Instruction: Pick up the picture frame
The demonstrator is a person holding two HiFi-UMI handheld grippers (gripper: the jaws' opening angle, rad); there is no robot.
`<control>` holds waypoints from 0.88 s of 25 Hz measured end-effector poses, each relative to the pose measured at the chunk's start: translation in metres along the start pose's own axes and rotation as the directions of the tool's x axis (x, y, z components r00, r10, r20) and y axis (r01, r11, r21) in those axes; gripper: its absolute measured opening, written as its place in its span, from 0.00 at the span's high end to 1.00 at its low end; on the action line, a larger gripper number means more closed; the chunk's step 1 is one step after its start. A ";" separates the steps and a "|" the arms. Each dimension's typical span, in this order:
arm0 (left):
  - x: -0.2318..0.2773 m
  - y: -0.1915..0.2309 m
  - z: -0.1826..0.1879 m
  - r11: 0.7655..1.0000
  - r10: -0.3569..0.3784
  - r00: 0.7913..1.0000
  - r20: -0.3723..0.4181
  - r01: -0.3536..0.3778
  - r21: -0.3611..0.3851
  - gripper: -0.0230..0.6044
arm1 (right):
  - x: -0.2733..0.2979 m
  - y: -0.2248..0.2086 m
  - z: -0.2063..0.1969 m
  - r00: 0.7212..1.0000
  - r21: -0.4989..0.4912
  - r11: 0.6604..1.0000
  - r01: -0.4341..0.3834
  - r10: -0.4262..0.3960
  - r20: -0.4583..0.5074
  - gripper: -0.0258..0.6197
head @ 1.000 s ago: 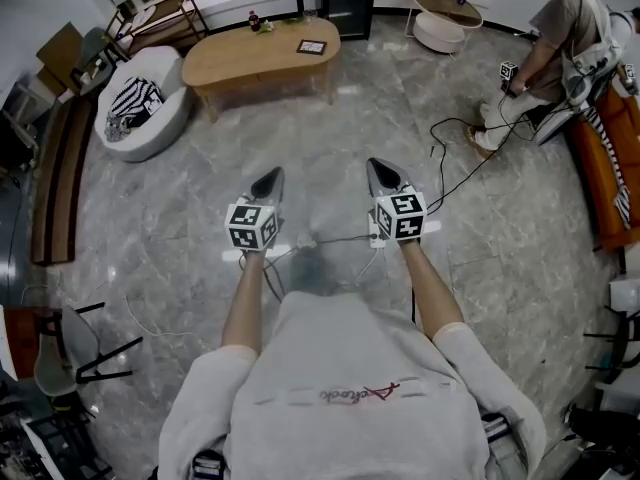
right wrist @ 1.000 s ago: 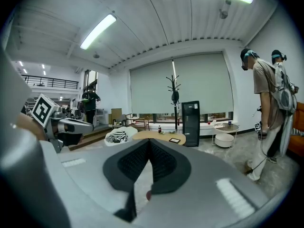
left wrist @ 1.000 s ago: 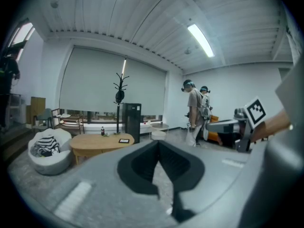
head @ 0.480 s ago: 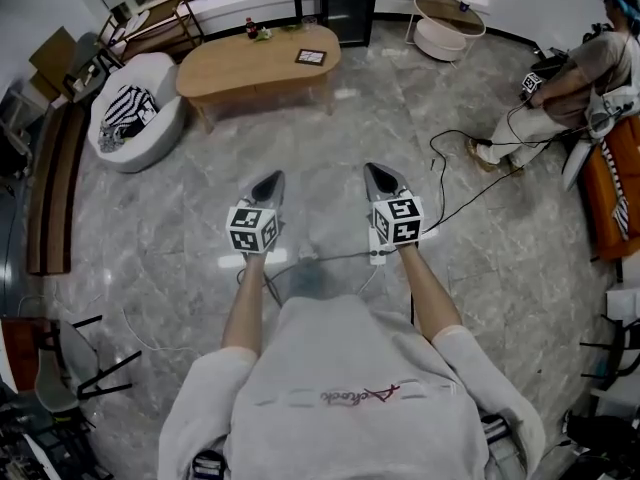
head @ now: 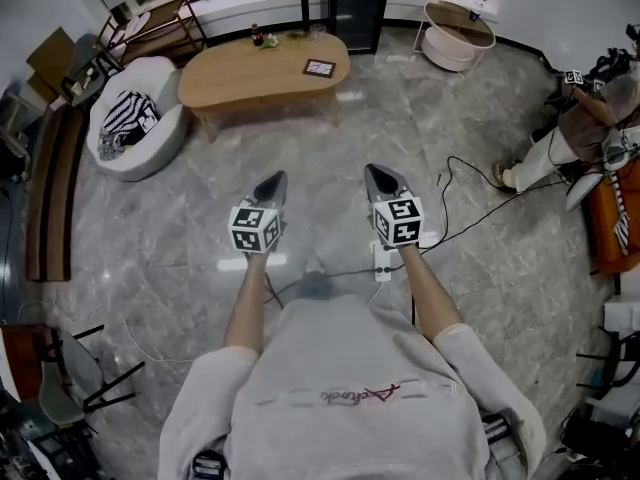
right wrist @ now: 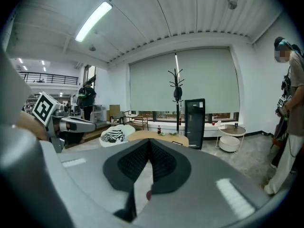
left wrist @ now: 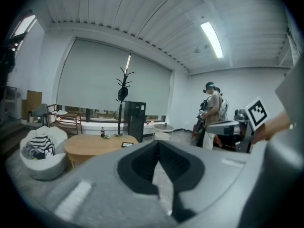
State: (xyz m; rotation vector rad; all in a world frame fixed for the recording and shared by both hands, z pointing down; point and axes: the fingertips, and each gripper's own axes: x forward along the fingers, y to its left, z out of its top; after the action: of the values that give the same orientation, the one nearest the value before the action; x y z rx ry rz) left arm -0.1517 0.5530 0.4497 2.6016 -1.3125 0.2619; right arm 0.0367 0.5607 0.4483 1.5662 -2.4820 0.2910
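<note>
The person holds both tongs out level over the grey stone floor. The left tongs are pinched fully together with nothing in them, and the right tongs are just the same, closed and empty. They sit side by side, both pointing toward twelve o'clock.

The picture frame lies flat on the oval wooden bench across the room, well apart from both tongs, at about twelve o'clock from them. It sits near the bench's three o'clock end. A small dark bottle stands at the bench's far edge. A white beanbag chair with a striped cloth rests at the bench's nine o'clock side. A black cable trails over the floor at three o'clock.
</note>
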 end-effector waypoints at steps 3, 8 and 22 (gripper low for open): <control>0.016 0.027 0.012 1.000 -0.004 1.000 0.003 0.004 0.001 0.96 | 0.031 -0.001 0.014 1.000 -0.002 1.000 0.003 -0.003 0.005 0.95; 0.048 0.067 0.036 1.000 -0.021 1.000 0.011 0.021 0.015 0.96 | 0.079 -0.010 0.040 1.000 -0.005 1.000 0.018 -0.018 0.019 0.95; 0.103 0.137 0.052 0.997 -0.071 0.997 0.010 0.071 0.031 0.96 | 0.164 -0.020 0.058 0.998 0.001 0.998 0.057 -0.057 0.028 0.95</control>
State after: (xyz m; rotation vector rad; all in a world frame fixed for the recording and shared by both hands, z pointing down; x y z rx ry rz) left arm -0.1984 0.3803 0.4408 2.6720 -1.2264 0.2579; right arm -0.0183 0.3947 0.4371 1.6490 -2.4533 0.2618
